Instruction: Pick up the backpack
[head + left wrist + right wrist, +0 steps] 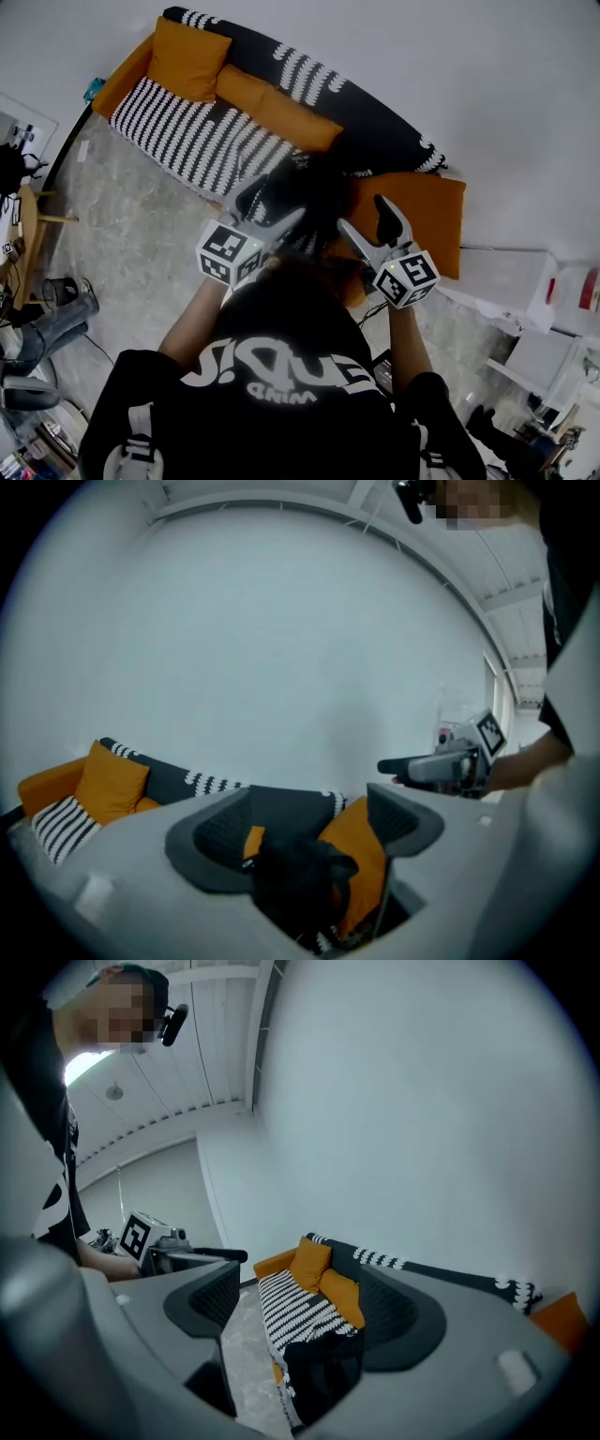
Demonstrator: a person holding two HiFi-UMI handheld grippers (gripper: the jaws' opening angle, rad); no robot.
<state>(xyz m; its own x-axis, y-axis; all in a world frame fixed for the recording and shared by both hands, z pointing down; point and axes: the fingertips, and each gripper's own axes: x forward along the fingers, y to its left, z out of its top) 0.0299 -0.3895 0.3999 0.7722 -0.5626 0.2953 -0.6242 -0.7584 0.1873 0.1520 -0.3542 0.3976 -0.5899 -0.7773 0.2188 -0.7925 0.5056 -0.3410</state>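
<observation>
The left gripper (272, 204) and right gripper (364, 216) are held with fingers spread and nothing pinched, seemingly readied for the black backpack (298, 878), which is seen on the sofa (202, 141), ahead of and below the fingertips.

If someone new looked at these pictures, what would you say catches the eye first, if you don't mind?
The long sofa, striped black and white with bright orange cushions, stands out against the pale wall. At its right end in the head view, a black backpack sits just ahead of the left gripper and the right gripper, both with jaws open, not gripping it.
</observation>
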